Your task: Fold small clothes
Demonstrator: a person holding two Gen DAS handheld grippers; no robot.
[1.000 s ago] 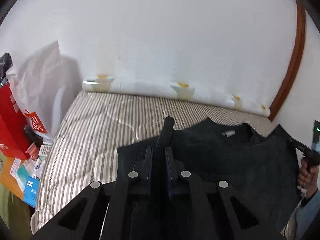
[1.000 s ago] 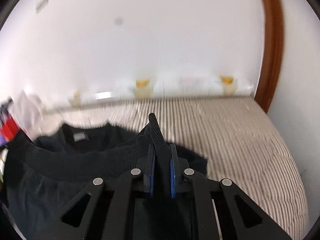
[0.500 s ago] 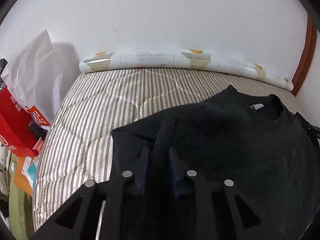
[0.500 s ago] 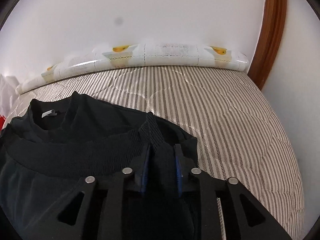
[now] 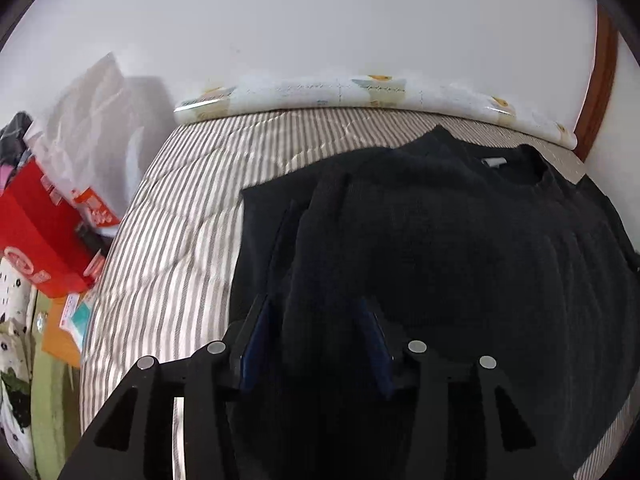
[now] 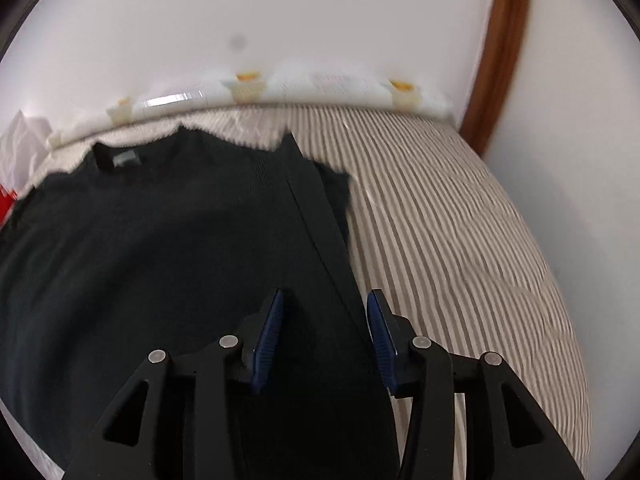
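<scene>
A black sweater (image 5: 460, 240) lies flat on the striped mattress (image 5: 192, 220), collar and grey label toward the wall; it also shows in the right wrist view (image 6: 160, 248). Its left side is folded inward in a band. My left gripper (image 5: 316, 312) is open, its blue pads either side of the cloth at the sweater's left edge, gripping nothing. My right gripper (image 6: 324, 308) is open over the sweater's right edge, where a long folded strip (image 6: 320, 216) runs toward the wall.
A rolled patterned sheet (image 5: 360, 92) lies along the wall at the mattress head. A red box (image 5: 36, 232), a white plastic bag (image 5: 92, 120) and papers sit off the mattress's left side. A brown door frame (image 6: 500, 56) stands at the right. Bare striped mattress (image 6: 460, 240) lies right of the sweater.
Both grippers were shut on the sweater's hem corners and carried them toward the collar. Both have now opened and let go; the sweater lies flat.
</scene>
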